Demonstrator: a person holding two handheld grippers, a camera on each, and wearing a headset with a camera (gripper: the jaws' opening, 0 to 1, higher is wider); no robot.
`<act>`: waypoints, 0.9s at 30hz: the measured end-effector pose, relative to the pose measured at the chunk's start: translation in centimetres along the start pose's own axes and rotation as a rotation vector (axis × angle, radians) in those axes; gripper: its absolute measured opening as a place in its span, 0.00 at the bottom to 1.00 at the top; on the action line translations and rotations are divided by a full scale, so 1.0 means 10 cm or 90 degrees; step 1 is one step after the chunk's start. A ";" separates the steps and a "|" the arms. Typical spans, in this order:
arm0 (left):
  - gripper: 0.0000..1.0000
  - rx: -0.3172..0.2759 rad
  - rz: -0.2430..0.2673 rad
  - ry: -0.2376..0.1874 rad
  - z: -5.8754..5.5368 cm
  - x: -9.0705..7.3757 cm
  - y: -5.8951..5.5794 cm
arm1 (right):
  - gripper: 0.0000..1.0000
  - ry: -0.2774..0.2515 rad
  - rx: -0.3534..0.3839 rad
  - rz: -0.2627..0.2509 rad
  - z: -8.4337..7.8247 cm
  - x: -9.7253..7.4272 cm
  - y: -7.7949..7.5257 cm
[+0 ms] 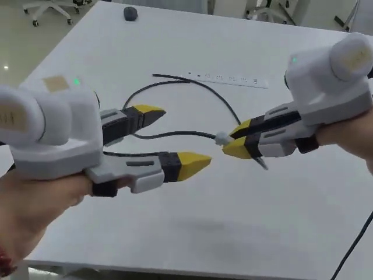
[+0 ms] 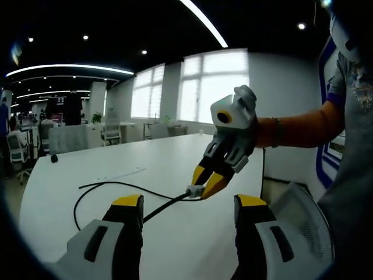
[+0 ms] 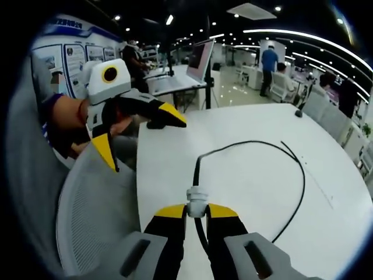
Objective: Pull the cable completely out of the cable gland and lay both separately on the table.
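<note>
A black cable (image 1: 175, 135) loops over the white table (image 1: 192, 227) and runs through a small white cable gland (image 1: 222, 139). My right gripper (image 1: 230, 142) is shut on the cable gland (image 3: 197, 201), holding it above the table, with the cable (image 3: 280, 157) trailing away from it. My left gripper (image 1: 178, 137) hovers open a short way left of the gland; the cable passes between its yellow-tipped fingers (image 1: 192, 162). In the left gripper view, the right gripper (image 2: 205, 186) holds the gland (image 2: 194, 191) ahead of my open jaws.
A pale ruler-like strip (image 1: 227, 79) lies beyond the cable loop. A dark small object (image 1: 130, 13) sits at the table's far edge. A mesh chair back (image 3: 96, 204) stands by the table's near side. Office chairs and desks fill the room behind.
</note>
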State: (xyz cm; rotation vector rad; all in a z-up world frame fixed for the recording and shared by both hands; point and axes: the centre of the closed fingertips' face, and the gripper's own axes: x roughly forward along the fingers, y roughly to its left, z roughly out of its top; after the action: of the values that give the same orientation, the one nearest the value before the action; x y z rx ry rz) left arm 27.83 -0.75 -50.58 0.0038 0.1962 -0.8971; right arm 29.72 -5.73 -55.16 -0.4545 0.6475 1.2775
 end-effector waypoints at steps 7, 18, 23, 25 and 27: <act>0.56 0.060 -0.052 0.014 0.03 0.02 -0.08 | 0.08 -0.010 0.000 0.021 0.04 -0.09 0.12; 0.52 0.156 -0.171 0.017 0.11 0.10 -0.16 | 0.08 -0.033 -0.004 0.060 0.14 -0.23 0.24; 0.51 0.182 -0.246 0.014 0.17 0.15 -0.20 | 0.08 -0.049 -0.001 0.087 0.19 -0.29 0.29; 0.50 0.182 -0.258 0.014 0.18 0.18 -0.20 | 0.08 -0.049 0.000 0.090 0.20 -0.31 0.30; 0.49 0.177 -0.278 0.012 0.18 0.18 -0.23 | 0.08 -0.051 -0.004 0.099 0.20 -0.32 0.33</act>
State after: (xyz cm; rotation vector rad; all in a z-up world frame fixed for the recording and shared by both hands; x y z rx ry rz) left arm 27.47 -3.73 -48.94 0.2353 0.0888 -1.3541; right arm 26.42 -5.96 -51.37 -0.3614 0.6203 1.4373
